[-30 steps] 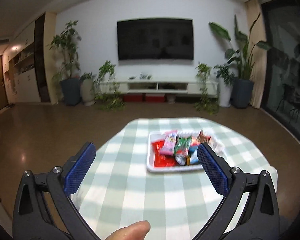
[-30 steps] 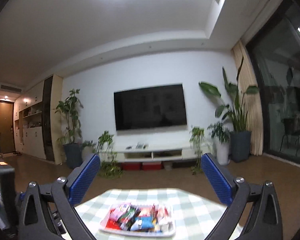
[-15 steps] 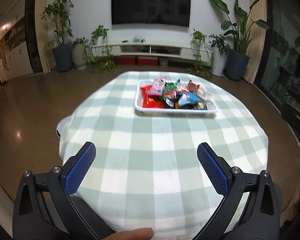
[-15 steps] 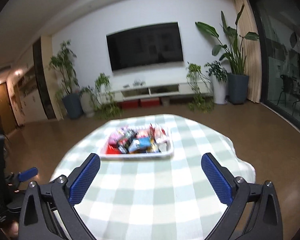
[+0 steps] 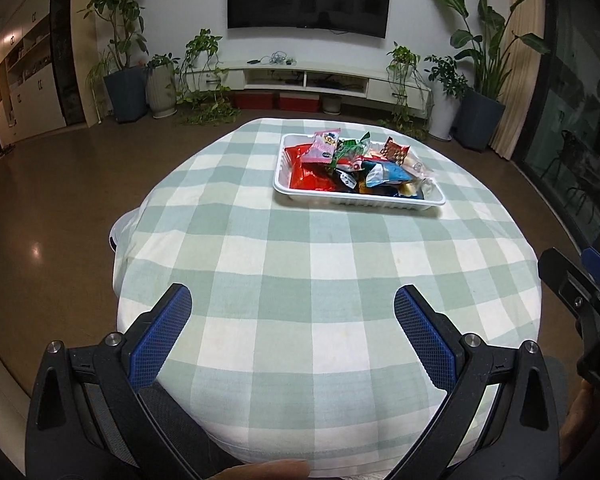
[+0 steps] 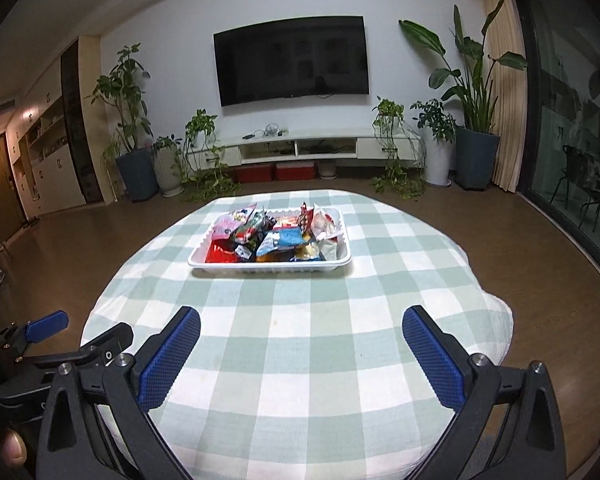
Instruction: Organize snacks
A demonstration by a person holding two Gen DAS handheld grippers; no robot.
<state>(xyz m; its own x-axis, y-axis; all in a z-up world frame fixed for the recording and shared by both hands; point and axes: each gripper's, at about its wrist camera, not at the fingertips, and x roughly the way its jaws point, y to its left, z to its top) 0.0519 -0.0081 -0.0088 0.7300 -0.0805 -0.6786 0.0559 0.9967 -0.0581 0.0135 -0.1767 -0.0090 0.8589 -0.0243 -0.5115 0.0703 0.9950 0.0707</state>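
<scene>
A white tray [image 5: 358, 199] heaped with several snack packets [image 5: 356, 164] sits on the far part of a round table with a green-and-white checked cloth [image 5: 300, 264]. It also shows in the right wrist view [image 6: 268, 267], packets [image 6: 276, 236] piled inside. My left gripper [image 5: 292, 316] is open and empty, over the near edge of the table, well short of the tray. My right gripper [image 6: 302, 334] is open and empty, also at the near edge. The right gripper shows at the right edge of the left wrist view [image 5: 580, 292]; the left gripper shows at the left edge of the right wrist view [image 6: 52, 344].
The table stands in a living room with brown floor [image 5: 52, 208] all around it. A TV [image 6: 292, 60], a low white cabinet [image 6: 300, 148] and potted plants [image 6: 472, 120] line the far wall. Glass doors [image 6: 572, 128] are at the right.
Both cameras have tilted down and come closer to the table; the tray now sits lower and larger in view. Both grippers stay open. Each gripper now shows in the other's view.
</scene>
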